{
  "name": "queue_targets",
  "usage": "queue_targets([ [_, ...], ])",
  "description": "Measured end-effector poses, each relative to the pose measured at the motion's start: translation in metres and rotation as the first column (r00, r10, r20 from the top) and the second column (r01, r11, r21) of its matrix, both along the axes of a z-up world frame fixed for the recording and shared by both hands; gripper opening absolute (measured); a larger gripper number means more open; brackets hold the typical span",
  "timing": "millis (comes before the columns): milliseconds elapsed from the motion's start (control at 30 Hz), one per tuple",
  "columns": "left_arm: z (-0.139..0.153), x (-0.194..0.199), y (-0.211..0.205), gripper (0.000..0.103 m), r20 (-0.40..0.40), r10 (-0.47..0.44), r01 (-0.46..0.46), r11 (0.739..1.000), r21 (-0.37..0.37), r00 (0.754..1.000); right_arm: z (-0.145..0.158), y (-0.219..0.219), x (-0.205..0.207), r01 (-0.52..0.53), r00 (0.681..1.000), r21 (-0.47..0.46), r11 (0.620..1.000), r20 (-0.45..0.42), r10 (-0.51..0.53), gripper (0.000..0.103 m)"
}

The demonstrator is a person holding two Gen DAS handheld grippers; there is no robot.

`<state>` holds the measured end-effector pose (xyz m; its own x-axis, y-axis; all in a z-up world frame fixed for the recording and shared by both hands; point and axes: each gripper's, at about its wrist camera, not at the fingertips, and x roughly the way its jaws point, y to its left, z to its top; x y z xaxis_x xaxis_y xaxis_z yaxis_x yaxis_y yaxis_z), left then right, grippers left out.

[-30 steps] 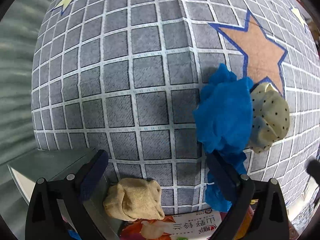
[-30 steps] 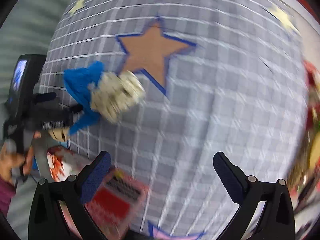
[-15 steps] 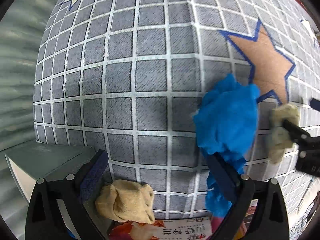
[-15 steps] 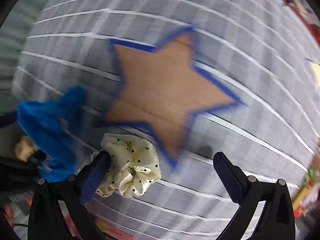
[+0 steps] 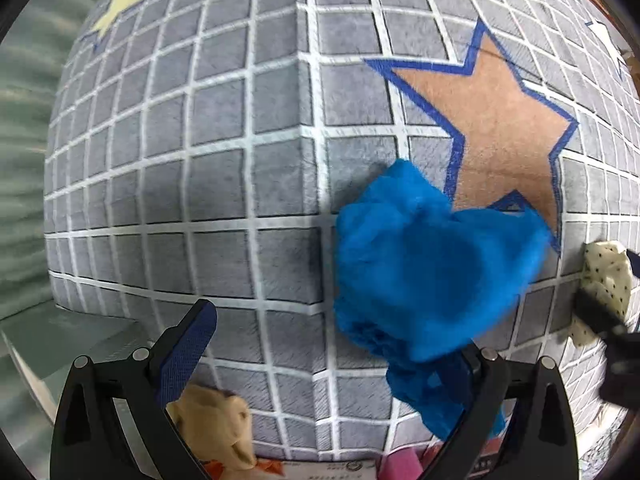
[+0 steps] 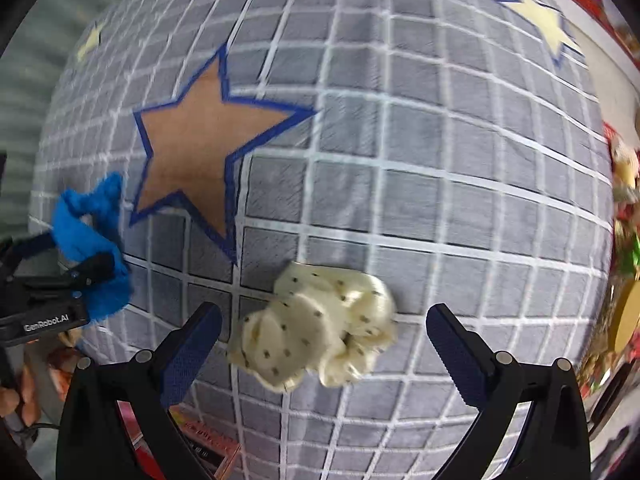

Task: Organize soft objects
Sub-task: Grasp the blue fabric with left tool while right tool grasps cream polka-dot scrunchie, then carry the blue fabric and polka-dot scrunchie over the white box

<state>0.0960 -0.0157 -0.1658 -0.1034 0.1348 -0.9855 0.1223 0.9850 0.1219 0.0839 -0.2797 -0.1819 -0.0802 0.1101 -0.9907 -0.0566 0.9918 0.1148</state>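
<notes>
Right tool [image 6: 320, 344] spread around cream dotted scrunchie [image 6: 316, 328], blue scrunchie [image 5: 432, 276] beside

Both grippers were black frames with silver screw heads and dark blue, cross-hatched pads [image 6: 456, 350] on their fingers. At the lower left of the right wrist view, the left gripper [image 6: 60, 276] carried white "GenRobot.AI" lettering

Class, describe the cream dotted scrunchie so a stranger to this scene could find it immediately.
Find the grey grid-patterned blanket and its large brown star. Just below the star's lower point lies the scrunchie, between the right gripper fingers. Unlike the fuzzy blue cloth nearby, it is shiny cream with dark dots.
</notes>
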Motion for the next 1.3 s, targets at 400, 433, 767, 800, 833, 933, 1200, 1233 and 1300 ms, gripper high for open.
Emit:
queue_targets([
  [400, -0.028, 0.010, -0.040, 0.103, -0.005, 0.045, -0.045, 0.992, -0.114, 0.999, -0.031, 0.023, 0.000, -0.056, 0.998, -0.088, 0.995, -0.034, 0.053, 0.103],
  [433, -0.029, 0.010, -0.041, 0.103, 0.002, 0.052, -0.052, 0.992, -0.116, 0.999, -0.031, 0.024, 0.008, -0.058, 0.998, -0.088, 0.994, -0.029, 0.056, 0.103],
  [767, -0.021, 0.019, -0.068, 0.081, 0.011, 0.035, -0.033, 0.992, -0.118, 0.999, -0.018, 0.031, 0.001, -0.083, 0.997, -0.092, 0.992, -0.005, 0.083, 0.090],
  [800, -0.017, 0.019, -0.076, 0.062, 0.025, 0.006, -0.003, 0.993, -0.121, 1.000, -0.015, 0.030, -0.002, -0.084, 0.996, -0.092, 0.992, 0.006, 0.085, 0.078],
  [833, -0.012, 0.019, -0.087, 0.048, 0.041, -0.034, 0.039, 0.992, -0.122, 0.999, -0.012, 0.029, -0.005, -0.082, 0.996, -0.091, 0.993, 0.016, 0.084, 0.071],
  [933, -0.004, 0.021, -0.106, 0.015, 0.041, -0.071, 0.076, 0.986, -0.146, 0.997, -0.003, 0.021, -0.009, -0.055, 0.998, -0.067, 0.996, 0.034, 0.057, 0.037],
  [1200, 0.052, 0.019, -0.120, 0.015, 0.172, -0.120, 0.143, 0.982, -0.124, 0.978, 0.036, -0.007, -0.030, 0.062, 0.993, 0.063, 0.996, 0.093, -0.068, 0.029],
  [1233, 0.058, 0.017, -0.119, 0.015, 0.180, -0.117, 0.141, 0.982, -0.129, 0.977, 0.043, -0.008, -0.033, 0.068, 0.992, 0.072, 0.995, 0.099, -0.075, 0.029],
  [1300, 0.074, 0.011, -0.118, 0.015, 0.202, -0.114, 0.142, 0.981, -0.134, 0.973, 0.059, -0.009, -0.041, 0.079, 0.989, 0.094, 0.992, 0.116, -0.090, 0.029],
])
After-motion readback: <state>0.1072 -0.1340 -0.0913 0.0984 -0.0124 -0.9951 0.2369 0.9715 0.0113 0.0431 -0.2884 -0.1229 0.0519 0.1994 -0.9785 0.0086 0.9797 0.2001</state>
